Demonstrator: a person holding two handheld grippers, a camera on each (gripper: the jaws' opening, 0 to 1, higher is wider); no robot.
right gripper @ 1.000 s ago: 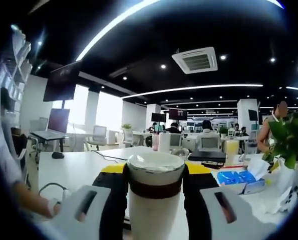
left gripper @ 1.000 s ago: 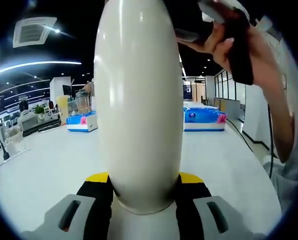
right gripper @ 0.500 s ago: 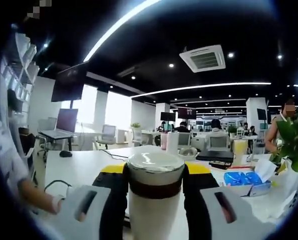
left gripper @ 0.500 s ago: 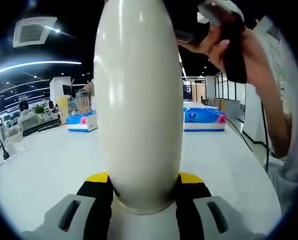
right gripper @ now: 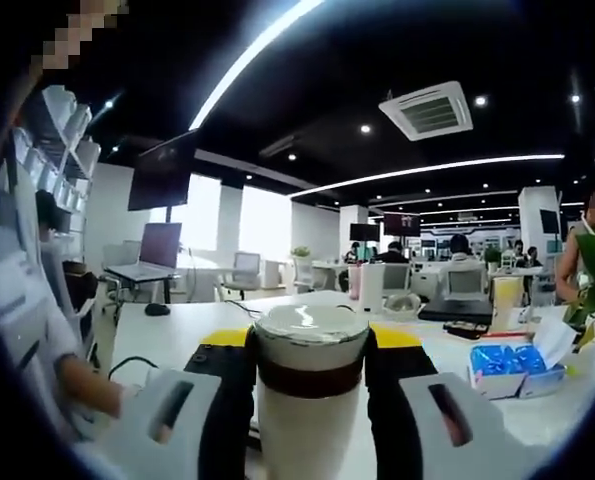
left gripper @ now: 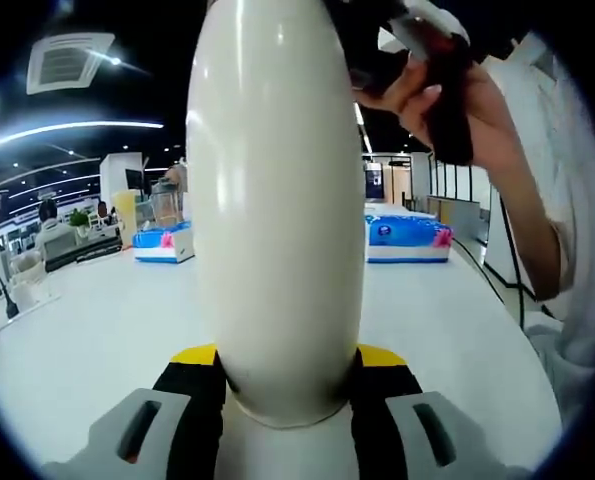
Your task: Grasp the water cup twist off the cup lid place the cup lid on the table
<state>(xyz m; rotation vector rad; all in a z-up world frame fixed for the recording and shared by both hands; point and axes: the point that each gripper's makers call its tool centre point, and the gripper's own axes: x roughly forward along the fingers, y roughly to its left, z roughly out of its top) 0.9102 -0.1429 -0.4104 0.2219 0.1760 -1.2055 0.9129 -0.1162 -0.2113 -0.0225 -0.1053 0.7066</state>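
Cup body — smooth, glossy white, rounded — is clamped in the left gripper, long axis running straight up from the jaws. Right gripper grips the cup lid, a cylinder with a dark band and shiny top, also upright. White table has open room left and right; blue tissue packs sit far back. A hand holds a dark handle at upper right.

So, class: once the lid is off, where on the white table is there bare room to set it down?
Left gripper view: the table is bare on both sides of the water cup, up to the blue tissue packs. Right gripper view: bare white top left of the cup lid; the right side is crowded with blue packets and a laptop.
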